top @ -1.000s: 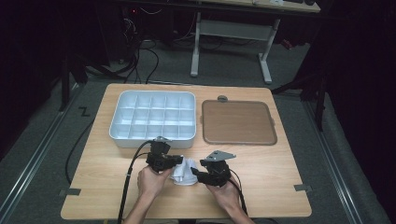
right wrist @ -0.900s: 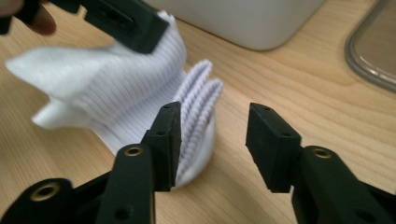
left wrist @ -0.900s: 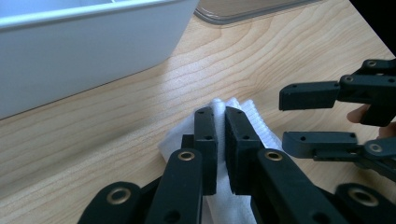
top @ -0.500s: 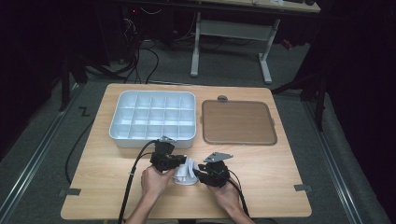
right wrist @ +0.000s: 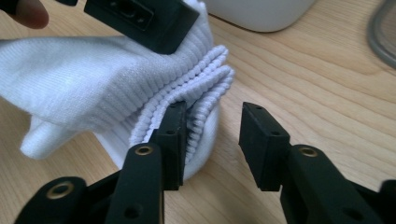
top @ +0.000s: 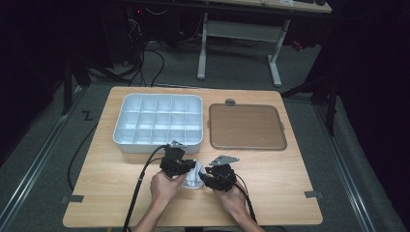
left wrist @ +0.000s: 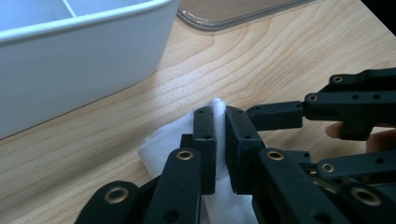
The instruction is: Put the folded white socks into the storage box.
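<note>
A white ribbed sock lies bunched on the wooden table near its front edge, between my two grippers. My left gripper comes at it from the left, and its jaws are shut on a fold of the sock. From the right, my right gripper stands open. Its jaws have just been opening. One pad rests against the sock's ribbed cuff, part of which bulges into the gap, and the other pad stands clear. The left gripper's body sits on top of the sock.
A white compartment tray stands just behind the grippers, its wall close to the left one. A brown lidded tray lies to its right. The table's front edge runs just under the person's forearms.
Both hands stay at the sock with only small shifts. The right gripper has edged slightly toward the sock.
</note>
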`<state>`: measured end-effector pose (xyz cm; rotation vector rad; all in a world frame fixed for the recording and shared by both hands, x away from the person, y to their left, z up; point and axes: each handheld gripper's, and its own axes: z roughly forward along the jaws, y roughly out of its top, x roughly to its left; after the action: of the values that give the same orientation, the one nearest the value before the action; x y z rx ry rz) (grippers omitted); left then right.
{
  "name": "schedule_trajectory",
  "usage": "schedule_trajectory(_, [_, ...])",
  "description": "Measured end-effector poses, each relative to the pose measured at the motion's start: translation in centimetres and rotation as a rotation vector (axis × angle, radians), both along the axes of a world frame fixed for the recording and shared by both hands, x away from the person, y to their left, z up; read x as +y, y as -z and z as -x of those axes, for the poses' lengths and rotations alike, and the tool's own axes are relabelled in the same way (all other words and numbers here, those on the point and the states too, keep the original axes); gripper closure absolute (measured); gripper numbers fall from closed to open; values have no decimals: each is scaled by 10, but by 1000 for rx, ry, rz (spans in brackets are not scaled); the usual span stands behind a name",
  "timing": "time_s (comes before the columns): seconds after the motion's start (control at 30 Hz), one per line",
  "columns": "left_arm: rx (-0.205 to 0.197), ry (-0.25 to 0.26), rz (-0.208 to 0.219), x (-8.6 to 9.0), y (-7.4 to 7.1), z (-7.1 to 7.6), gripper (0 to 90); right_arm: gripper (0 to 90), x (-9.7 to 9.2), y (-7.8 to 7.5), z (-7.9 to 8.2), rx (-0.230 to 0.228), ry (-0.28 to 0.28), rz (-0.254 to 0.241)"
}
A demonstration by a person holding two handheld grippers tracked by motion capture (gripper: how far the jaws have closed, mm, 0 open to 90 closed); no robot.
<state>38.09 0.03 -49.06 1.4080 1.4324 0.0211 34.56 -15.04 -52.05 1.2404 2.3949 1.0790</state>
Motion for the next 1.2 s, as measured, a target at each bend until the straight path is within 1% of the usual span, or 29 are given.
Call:
schedule_trajectory(0.1, [-5, 8, 4, -3, 2, 1, 825, 592, -7, -3, 3, -5, 18, -7])
schedule_trajectory(0.23, [-11, 11, 9, -5, 3, 2, 821, 570, -13, -10, 8, -25, 15, -24])
schedule_trajectory(0.3, [-15, 12, 5, -6, 3, 2, 821, 563, -15, -14, 11, -25, 18, -36])
schedule_trajectory(0.37, [-15, 9, 8, -6, 2, 2, 819, 553, -15, -18, 13, -37, 13, -53])
schedule_trajectory(0.47, [-20, 9, 2, -7, 3, 3, 817, 525, -13, -23, 15, -49, -1, -72])
schedule_trajectory(0.53, [-20, 8, 6, -8, 3, 3, 814, 511, -11, -27, 17, -56, -8, -80])
schedule_trajectory(0.63, [-24, 4, 1, -10, 4, 3, 812, 504, -9, -34, 21, -76, -22, -100])
schedule_trajectory(0.7, [-20, 8, 3, -11, 3, 4, 813, 502, -7, -37, 23, -87, -38, -99])
schedule_trajectory(0.77, [-22, 10, 4, -12, 4, 4, 813, 498, -4, -39, 25, -89, -48, -97])
schedule_trajectory(0.9, [-25, 7, 13, -14, 3, 4, 811, 494, 0, -36, 22, -73, -48, -84])
schedule_trajectory(0.97, [-30, 19, 7, -12, 3, 5, 803, 494, 2, -31, 19, -57, -42, -71])
schedule_trajectory(1.0, [-29, 14, 15, -12, 3, 5, 796, 494, 2, -28, 17, -50, -38, -64])
schedule_trajectory(1.1, [-29, 20, 14, -11, 4, 5, 775, 498, 1, -21, 14, -27, -25, -55])
schedule_trajectory(1.2, [-27, 25, 19, -10, 5, 6, 765, 512, -1, -16, 12, -9, -24, -44])
